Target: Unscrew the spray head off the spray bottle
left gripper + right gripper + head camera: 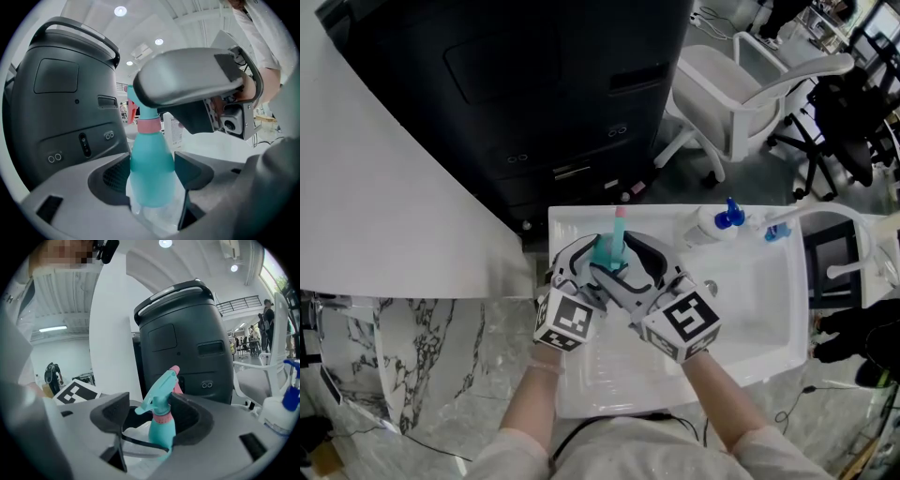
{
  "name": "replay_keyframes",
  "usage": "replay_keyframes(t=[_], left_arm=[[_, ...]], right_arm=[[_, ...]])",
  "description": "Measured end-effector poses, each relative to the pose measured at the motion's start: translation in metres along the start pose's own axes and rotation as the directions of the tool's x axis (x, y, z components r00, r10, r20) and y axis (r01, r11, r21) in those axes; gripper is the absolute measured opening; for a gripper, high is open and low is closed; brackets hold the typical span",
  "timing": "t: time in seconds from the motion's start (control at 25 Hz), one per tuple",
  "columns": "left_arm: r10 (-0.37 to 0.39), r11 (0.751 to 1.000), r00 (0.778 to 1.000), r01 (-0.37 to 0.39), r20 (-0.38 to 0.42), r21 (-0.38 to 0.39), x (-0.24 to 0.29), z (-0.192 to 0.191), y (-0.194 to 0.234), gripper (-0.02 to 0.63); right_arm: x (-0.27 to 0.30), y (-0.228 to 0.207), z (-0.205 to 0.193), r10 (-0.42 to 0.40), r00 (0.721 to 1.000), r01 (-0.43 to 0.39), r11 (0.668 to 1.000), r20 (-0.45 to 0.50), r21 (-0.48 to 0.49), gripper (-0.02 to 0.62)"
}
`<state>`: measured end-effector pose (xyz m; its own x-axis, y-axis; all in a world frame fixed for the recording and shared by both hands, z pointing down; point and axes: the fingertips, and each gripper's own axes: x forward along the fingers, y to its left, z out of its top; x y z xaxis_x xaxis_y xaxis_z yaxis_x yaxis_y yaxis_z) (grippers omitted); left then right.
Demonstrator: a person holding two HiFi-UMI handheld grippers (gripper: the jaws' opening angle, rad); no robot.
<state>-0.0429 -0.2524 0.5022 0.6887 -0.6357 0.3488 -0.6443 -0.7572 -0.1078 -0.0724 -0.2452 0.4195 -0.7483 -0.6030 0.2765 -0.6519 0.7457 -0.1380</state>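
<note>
A teal spray bottle point(609, 251) stands upright near the back edge of the white tray point(759, 309), with both grippers around it. My left gripper point(592, 264) is shut on the bottle's teal body point(151, 173), a pad against each side, below the pink collar point(149, 124). My right gripper point(639, 259) is up at the teal spray head point(159, 392). Its jaws stand open round the head and the pink collar point(163, 418): the left pad is clear of the head, the right pad close beside it. The trigger's pink tip point(175, 371) points away from me.
A white bottle with a blue spray head point(717, 223) lies at the tray's back right. A big black bin point(534, 84) stands just behind the tray, and a white chair point(750, 84) to its right. A marble surface point(422, 356) lies left of the tray.
</note>
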Motion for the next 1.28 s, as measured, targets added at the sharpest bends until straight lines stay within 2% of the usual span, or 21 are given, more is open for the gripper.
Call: replay_keyframes(t=[0.12, 0.56, 0.64, 0.72, 0.8, 0.88, 0.92, 1.08, 1.2, 1.28], left_arm=[[0.003, 1.000, 1.000, -0.003, 0.000, -0.005, 0.000, 0.000, 0.001, 0.299], [0.006, 1.000, 1.000, -0.006, 0.005, -0.017, 0.000, -0.001, 0.002, 0.299], [0.007, 1.000, 1.000, -0.007, 0.006, -0.020, 0.000, 0.000, 0.002, 0.299], [0.009, 1.000, 1.000, -0.009, 0.007, -0.022, 0.000, 0.000, 0.002, 0.299], [0.009, 1.000, 1.000, -0.009, 0.008, -0.025, 0.001, 0.000, 0.002, 0.299], [0.009, 1.000, 1.000, -0.008, 0.009, -0.026, 0.001, 0.000, 0.002, 0.299], [0.008, 1.000, 1.000, -0.008, 0.009, -0.027, 0.001, 0.000, 0.002, 0.299], [0.010, 1.000, 1.000, -0.010, 0.008, -0.028, 0.002, 0.001, 0.002, 0.299], [0.012, 1.000, 1.000, -0.012, 0.008, -0.028, 0.002, 0.001, 0.002, 0.299], [0.011, 1.000, 1.000, -0.011, 0.008, -0.028, 0.002, 0.001, 0.001, 0.299]], right_arm=[[-0.007, -0.007, -0.004, -0.027, 0.999, 0.026, 0.999, -0.020, -0.031, 0.242], [-0.035, -0.054, -0.011, -0.132, 0.991, 0.132, 0.990, -0.002, 0.055, 0.195], [-0.036, -0.049, -0.006, -0.133, 0.991, 0.132, 0.990, 0.007, 0.038, 0.187], [-0.037, -0.035, 0.000, -0.099, 0.995, 0.098, 0.995, 0.031, 0.020, 0.172], [-0.036, -0.013, 0.005, -0.012, 0.997, 0.010, 1.000, 0.073, 0.023, 0.182], [-0.029, 0.005, 0.007, 0.066, 0.994, -0.068, 0.997, 0.088, 0.024, 0.263], [-0.024, 0.009, 0.006, 0.078, 0.994, -0.080, 0.997, 0.078, 0.016, 0.301], [-0.006, 0.012, 0.000, 0.007, 1.000, -0.005, 0.998, 0.028, -0.063, 0.348], [0.001, 0.009, -0.001, -0.050, 0.999, 0.052, 0.989, 0.019, -0.141, 0.342], [-0.002, 0.005, -0.002, -0.069, 0.997, 0.072, 0.986, 0.019, -0.149, 0.305]])
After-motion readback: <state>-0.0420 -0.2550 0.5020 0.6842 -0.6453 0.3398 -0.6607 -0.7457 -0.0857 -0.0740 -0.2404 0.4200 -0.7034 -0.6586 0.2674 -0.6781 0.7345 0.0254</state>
